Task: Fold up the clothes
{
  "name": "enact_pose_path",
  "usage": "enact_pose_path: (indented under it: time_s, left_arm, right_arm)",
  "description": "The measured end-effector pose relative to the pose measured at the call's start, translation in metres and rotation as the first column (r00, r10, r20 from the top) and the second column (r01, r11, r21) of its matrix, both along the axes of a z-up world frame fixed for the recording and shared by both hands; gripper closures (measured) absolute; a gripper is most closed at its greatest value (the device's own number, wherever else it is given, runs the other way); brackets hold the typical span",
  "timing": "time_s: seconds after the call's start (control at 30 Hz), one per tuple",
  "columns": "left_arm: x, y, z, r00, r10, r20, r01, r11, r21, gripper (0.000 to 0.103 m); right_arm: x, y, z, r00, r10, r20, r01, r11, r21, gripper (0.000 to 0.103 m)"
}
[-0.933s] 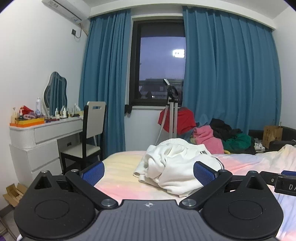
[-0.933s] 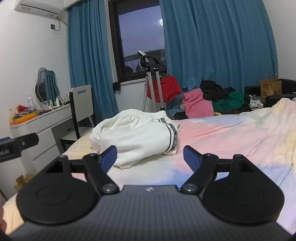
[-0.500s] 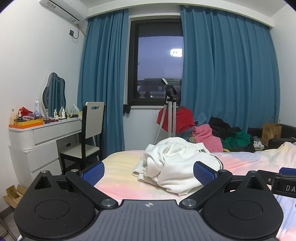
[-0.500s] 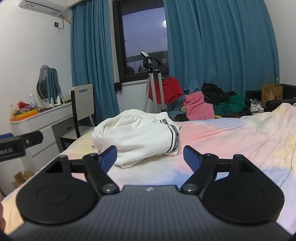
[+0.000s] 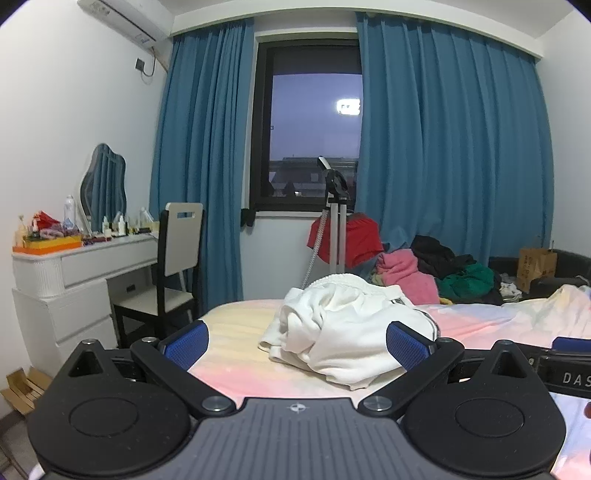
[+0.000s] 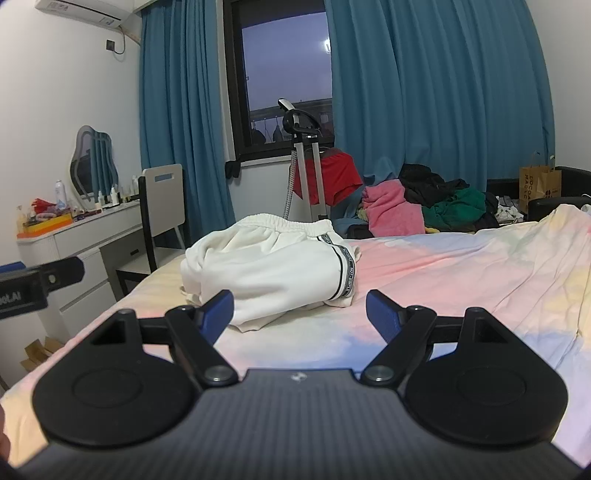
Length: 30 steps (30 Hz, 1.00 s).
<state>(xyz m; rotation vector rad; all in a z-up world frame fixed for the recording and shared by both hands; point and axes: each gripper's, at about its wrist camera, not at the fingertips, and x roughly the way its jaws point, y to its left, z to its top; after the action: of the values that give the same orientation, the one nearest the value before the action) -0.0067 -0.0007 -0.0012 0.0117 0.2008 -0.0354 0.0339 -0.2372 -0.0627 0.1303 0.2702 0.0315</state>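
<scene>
Both hand-held grippers, left (image 5: pixel 297 341) and right (image 6: pixel 300 308), spread, empty; bunched white shorts (image 6: pixel 273 266), centre frame, could snag layers together.

A dark-framed window (image 5: pixel 308 125) is being flanked by blue curtains (image 5: pixel 447 147), with dusk light showing through. A white dressing table (image 5: pixel 74 273) (its top crowded with bottles) is being set against the left wall, a chair (image 5: pixel 173 269) beside it. An air conditioner (image 5: pixel 122 18) is being mounted high.
</scene>
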Motion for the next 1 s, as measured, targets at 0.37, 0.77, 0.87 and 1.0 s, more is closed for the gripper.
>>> enact_pose_path:
  time_s: [0.37, 0.77, 0.87, 1.0]
  left_arm:
    - [0.004, -0.005, -0.007, 1.0, 0.011, -0.022, -0.011, 1.0, 0.026, 0.0]
    - [0.009, 0.0, -0.02, 1.0, -0.017, -0.021, 0.017, 1.0, -0.027, 0.0]
    - [0.009, -0.003, -0.023, 1.0, -0.006, -0.021, 0.006, 1.0, -0.006, 0.0]
    - [0.012, -0.001, -0.024, 0.999, -0.002, -0.033, 0.002, 1.0, -0.015, 0.0]
  right_arm:
    - [-0.001, -0.002, 0.001, 1.0, -0.004, 0.006, 0.004, 1.0, 0.015, 0.023]
    - [-0.003, -0.012, 0.005, 1.0, -0.01, 0.029, 0.008, 0.998, 0.066, 0.023]
    - [-0.005, -0.017, 0.006, 0.999, -0.02, 0.037, 0.017, 0.996, 0.088, 0.023]
    - [-0.007, -0.018, 0.007, 0.999, -0.015, 0.05, 0.011, 0.997, 0.08, 0.024]
